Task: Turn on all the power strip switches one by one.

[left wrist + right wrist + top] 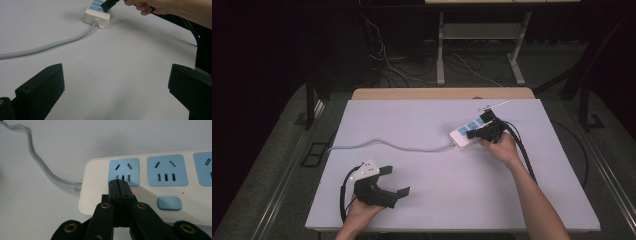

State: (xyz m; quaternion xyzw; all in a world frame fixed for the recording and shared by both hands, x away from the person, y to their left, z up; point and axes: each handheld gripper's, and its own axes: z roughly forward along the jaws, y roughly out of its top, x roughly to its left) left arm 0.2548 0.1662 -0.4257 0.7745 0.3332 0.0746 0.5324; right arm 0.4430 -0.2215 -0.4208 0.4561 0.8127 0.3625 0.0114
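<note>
A white power strip (462, 136) with blue sockets lies on the right half of the pale table (437, 195), and its grey cable (387, 144) runs off to the left. My right gripper (472, 133) is shut with nothing between its jaws. In the right gripper view its closed tips (119, 183) rest on the strip (96, 182) just below the end socket (124, 167), beside a small red light (134, 192). My left gripper (395, 180) lies open near the table's front left, far from the strip (96, 16), its jaws (116, 72) wide apart over bare table.
A blue push button (169, 203) sits on the strip to the right of the closed tips. The right gripper's black cable (524, 155) trails along the person's forearm. Behind the table are a wooden edge (442, 93), desk legs and loose cables on the floor.
</note>
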